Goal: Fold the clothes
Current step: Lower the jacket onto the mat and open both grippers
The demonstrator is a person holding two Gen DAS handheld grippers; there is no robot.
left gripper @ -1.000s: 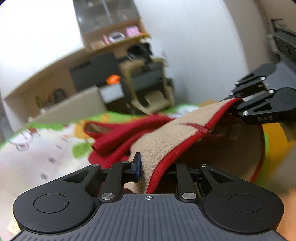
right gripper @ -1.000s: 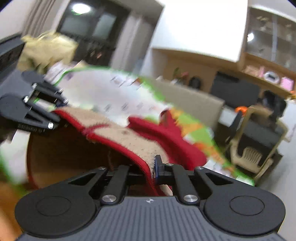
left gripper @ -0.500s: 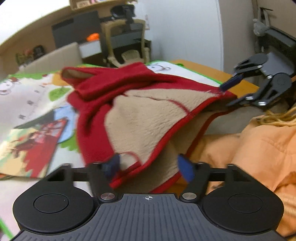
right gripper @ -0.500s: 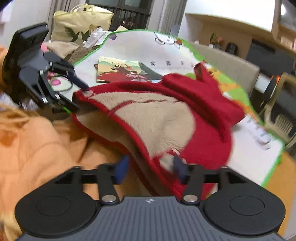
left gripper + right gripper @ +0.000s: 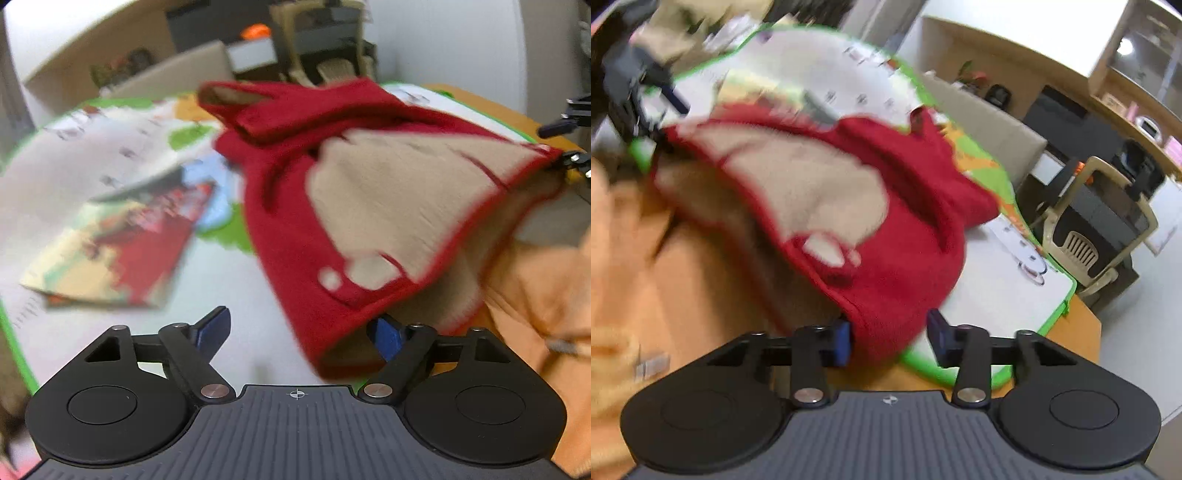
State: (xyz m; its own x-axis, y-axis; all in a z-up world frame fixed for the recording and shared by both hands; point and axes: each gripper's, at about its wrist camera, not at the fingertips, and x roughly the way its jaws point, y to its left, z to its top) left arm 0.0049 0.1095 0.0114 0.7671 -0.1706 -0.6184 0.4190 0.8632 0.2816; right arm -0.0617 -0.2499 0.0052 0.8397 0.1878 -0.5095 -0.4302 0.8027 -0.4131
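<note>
Garment position: I see the red garment, with its beige fleece lining turned outward, lying on the printed play mat that covers the wooden counter. Its near edge hangs over an orange garment at the side nearest me. A folded red sleeve lies across the far end of the red garment.

Left tool: the jaws stand wide apart. The blue pads carry nothing. The red hem lies just in front of the right-hand pad; I cannot tell whether it touches it. In the right wrist view the left tool appears at the far corner of the garment, blurred, with its fingers spread.

Right tool: the jaws stand open at a medium width. The red hem sits between the two blue pads, close to the left-hand one, with clear space on the right. No clamping is visible. In the left wrist view the right tool shows at the frame edge beside the far corner of the lining, its fingers apart.

Surroundings: a picture book lies flat on the mat, well apart from the red garment. A beige chair stands beyond the counter. Both views carry motion blur, so fine contact cannot be confirmed.
</note>
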